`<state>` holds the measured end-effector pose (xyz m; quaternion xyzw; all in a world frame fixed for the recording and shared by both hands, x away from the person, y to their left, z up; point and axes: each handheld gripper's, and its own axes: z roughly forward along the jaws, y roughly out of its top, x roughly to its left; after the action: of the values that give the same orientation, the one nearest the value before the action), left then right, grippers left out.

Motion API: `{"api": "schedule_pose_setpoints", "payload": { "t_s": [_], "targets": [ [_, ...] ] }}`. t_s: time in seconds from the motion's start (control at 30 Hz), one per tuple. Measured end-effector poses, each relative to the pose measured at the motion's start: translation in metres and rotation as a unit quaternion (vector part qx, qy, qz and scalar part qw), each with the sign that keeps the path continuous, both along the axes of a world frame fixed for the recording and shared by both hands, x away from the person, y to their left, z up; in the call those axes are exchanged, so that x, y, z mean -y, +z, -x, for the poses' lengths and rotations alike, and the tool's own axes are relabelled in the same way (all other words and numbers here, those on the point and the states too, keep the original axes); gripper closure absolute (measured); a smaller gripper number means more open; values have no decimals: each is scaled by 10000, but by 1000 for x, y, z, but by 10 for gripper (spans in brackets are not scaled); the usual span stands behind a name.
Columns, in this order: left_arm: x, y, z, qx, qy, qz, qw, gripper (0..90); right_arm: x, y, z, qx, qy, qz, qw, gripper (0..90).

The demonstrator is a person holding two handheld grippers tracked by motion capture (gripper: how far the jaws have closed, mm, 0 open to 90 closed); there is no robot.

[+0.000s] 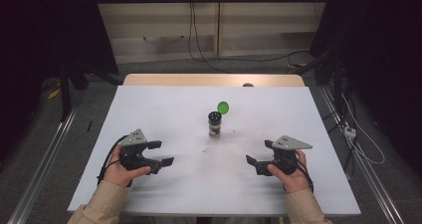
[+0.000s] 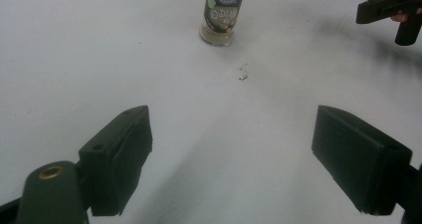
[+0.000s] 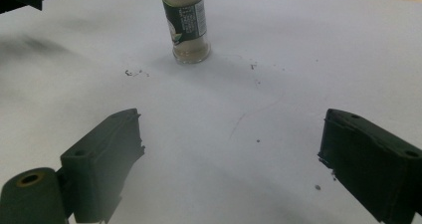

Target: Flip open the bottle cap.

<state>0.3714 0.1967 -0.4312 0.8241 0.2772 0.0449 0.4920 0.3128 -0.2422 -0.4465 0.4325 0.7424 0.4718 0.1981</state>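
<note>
1. Wide white-topped wooden desk [image 1: 164,109], bare but for a few dark specks
2. Left black two-jaw tongs [image 1: 160,153], held low over the near left of the desk, jaws spread wide with nothing between
3. Right black two-jaw tongs [image 1: 259,153], near right, likewise agape and empty
4. Small clear glass spice jar [image 1: 215,125], upright mid-desk between both tongs, well apart from each, round green flip lid [image 1: 223,106] raised

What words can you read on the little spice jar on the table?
"Mc": the red and blue logo at the top of the spice jar label in the left gripper view; the remaining letters are too blurred to read.
White words lower on that label: blurred.
Small print on the jar's back, right gripper view: too small to read.
</note>
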Motion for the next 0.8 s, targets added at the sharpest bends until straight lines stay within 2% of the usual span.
{"api": "schedule_pose_setpoints", "payload": {
  "t_s": [0.13, 0.5, 0.8],
  "targets": [
    [-6, 0, 4, 6, 26, 65, 10000, 157, 4, -1, 5, -7, -22, 27, 10000, 89],
    [-14, -3, 12, 5, 47, 40, 10000, 149, 16, -3, 13, 0, -102, 51, 9999, 92],
    [-18, -2, 15, 104, 102, 15, 9999, 134, 23, -5, 17, 15, -164, 100, 9998, 111]
  ]
}}
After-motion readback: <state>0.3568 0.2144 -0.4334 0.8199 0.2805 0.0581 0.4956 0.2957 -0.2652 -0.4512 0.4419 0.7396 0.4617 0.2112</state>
